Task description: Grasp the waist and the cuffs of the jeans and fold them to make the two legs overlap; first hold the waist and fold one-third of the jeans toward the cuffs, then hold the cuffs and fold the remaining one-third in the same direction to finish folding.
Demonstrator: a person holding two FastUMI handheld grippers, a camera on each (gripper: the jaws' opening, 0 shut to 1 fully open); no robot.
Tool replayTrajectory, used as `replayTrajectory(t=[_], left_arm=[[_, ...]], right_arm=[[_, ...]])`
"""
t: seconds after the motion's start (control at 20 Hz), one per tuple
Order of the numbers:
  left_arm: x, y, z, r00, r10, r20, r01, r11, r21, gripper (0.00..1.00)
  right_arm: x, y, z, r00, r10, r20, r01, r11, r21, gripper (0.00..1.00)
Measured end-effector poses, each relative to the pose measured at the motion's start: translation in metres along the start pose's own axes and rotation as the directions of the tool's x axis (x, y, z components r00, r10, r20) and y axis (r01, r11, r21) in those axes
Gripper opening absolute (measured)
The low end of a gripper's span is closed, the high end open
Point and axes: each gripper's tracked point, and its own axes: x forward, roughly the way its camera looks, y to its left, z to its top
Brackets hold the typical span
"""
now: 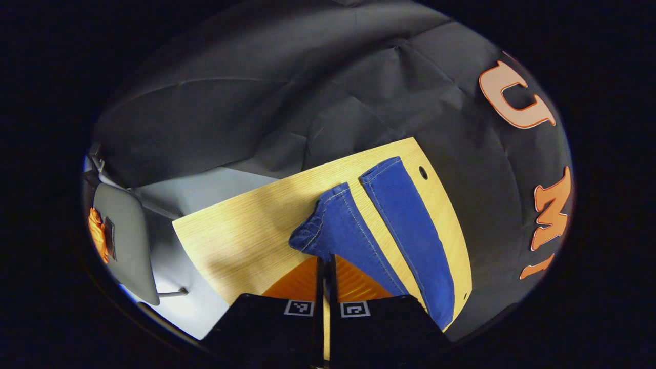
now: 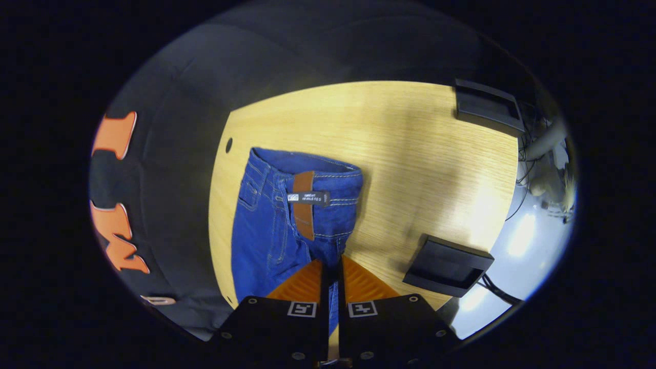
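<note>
A: Where are the jeans [image 1: 405, 230] at this moment?

B: On the pale wooden counter [image 1: 241, 236], near its edge by the black cloth wall. In the left gripper view the two legs run away from the camera, side by side with a strip of bare wood between them. The farther leg lies flat; the nearer leg's cuff [image 1: 320, 225] is bunched and raised off the wood.

A: What is the left hand-held gripper [image 1: 325, 261] doing?

B: It points down and forward over the counter, its fingers pressed nearly together with only a thin slit between them. The tips meet the bunched cuff, so it appears clamped on that denim.

A: And the right one?

B: In the right gripper view, the right hand-held gripper [image 2: 332, 264] is angled the same way, looking down on the waist [image 2: 307, 177] end. The waistband lies farthest from the camera, with a brown patch [image 2: 304, 205] and a small dark label on it. The fingers are drawn close, and a narrow fold of blue fabric sits in the slit between them, just below the fly area. It is gripping the jeans there.

A: Anything else on the counter?

B: Two dark flat trays: one [image 2: 447, 265] just to the side of the right hand-held gripper near the counter's edge, another [image 2: 487, 106] at the far corner. In the left gripper view a grey chair [image 1: 125, 241] stands on the floor beyond the counter.
</note>
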Motion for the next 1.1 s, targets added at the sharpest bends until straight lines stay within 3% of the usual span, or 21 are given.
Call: replayTrajectory(t=[0.35,0.5,0.75,1.1], left_arm=[[0.0,-0.01,0.0,1.0,-0.005,0.007,0.005,1.0,0.015,0.04],[-0.002,-0.011,0.004,1.0,-0.005,0.008,0.005,1.0,0.005,0.04],[-0.002,-0.044,0.029,0.999,-0.044,0.023,0.043,0.999,0.03,0.04],[0.046,-0.109,0.067,0.993,-0.115,-0.029,0.118,0.984,0.131,0.04]], right_arm=[[0.015,0.004,0.0,1.0,0.001,-0.014,-0.003,0.997,-0.081,0.08],[0.002,0.016,0.003,1.0,0.024,-0.012,-0.024,0.999,-0.032,0.08],[-0.015,0.086,0.023,0.992,0.123,-0.007,-0.123,0.992,-0.024,0.08],[0.014,0.155,0.034,0.992,0.121,0.034,-0.119,0.991,-0.059,0.08]])
